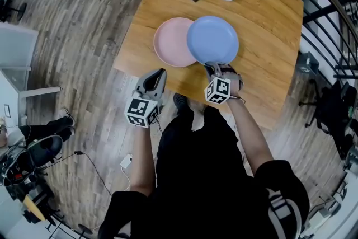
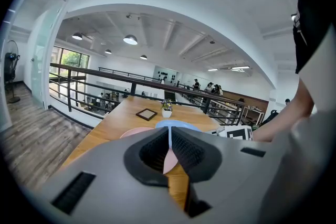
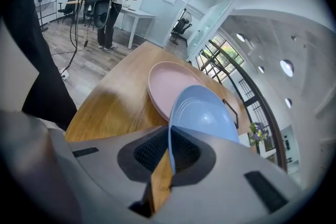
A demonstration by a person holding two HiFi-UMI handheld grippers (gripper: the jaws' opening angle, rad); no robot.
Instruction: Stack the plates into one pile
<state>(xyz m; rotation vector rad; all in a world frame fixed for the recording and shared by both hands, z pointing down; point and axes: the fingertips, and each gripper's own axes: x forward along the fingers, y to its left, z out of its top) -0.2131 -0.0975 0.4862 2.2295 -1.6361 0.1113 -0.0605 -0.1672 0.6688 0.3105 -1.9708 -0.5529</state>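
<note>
**Nearly stacked: blue plate carried over the pink one**

So, from the left: the left tongs (image 1: 158,74) hang just off the tabletop's (image 1: 268,36) near edge, close to its near-left corner. They are pressed together with nothing between them, and they point toward the plates without touching either.

The pink plate (image 1: 169,42) lies flat on the wood, a little in from that near-left corner. The blue plate (image 1: 212,39) overlaps its right side and covers only part of it, so the two are well off centre. Seen from the right gripper view, the blue plate is tilted, with its near rim raised. Whether its far rim already rests on the pink one cannot be told.

The right tongs (image 1: 215,67) pinch that near rim, and the plate's edge runs straight through the closed pads.

The step in hand looks like carrying the blue plate across, with the placing not yet done. The next move probably calls for shifting it left until it sits centred over the pink plate. It would then be levelled and lowered so the rims nest before the pinch is let go. Letting go while it is still off centre could leave it tipping or sliding.
</note>
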